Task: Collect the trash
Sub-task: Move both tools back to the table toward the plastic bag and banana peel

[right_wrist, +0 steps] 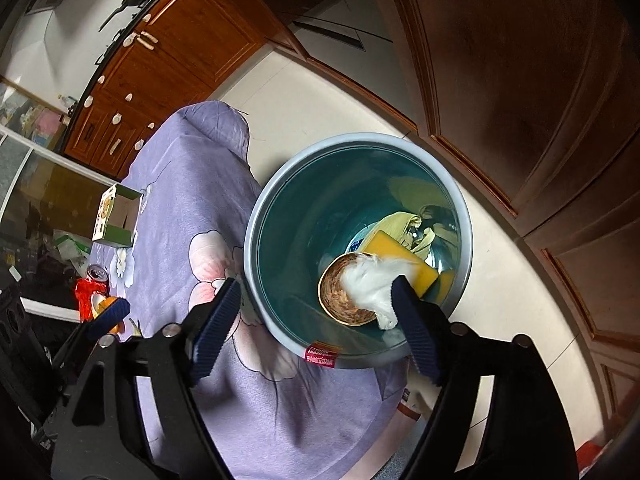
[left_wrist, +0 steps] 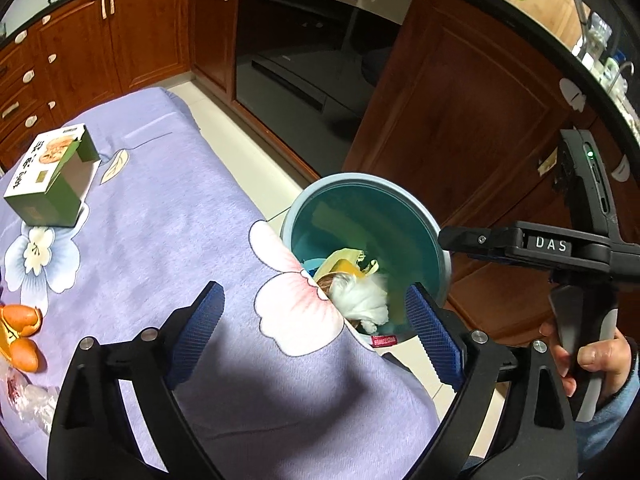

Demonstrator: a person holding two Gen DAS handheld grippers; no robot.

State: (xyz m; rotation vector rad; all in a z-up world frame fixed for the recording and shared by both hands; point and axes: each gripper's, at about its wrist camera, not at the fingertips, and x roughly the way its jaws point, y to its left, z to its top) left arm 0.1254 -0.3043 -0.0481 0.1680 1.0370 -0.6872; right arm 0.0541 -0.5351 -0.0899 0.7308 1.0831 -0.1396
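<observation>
A blue-rimmed teal trash bin (left_wrist: 432,220) (right_wrist: 260,208) stands on the floor beside the table. Inside lie a white crumpled tissue (right_wrist: 372,280) (left_wrist: 360,296), a yellow sponge (right_wrist: 400,256), a brown paper bowl (right_wrist: 336,300) and corn husks (right_wrist: 404,224). My left gripper (left_wrist: 316,336) is open and empty over the table edge near the bin. My right gripper (right_wrist: 316,324) is open and empty above the bin's near rim; it also shows in the left wrist view (left_wrist: 480,240). A green box (left_wrist: 52,176) (right_wrist: 116,216) and orange peel (left_wrist: 20,332) lie on the table.
The table has a lilac flowered cloth (left_wrist: 160,208) (right_wrist: 192,184). Clear plastic wrap (left_wrist: 28,396) lies at its left edge. A red packet (right_wrist: 88,296) and a can (right_wrist: 98,272) sit on the table. Wooden cabinets (left_wrist: 460,112) and an oven (left_wrist: 304,48) stand close behind the bin.
</observation>
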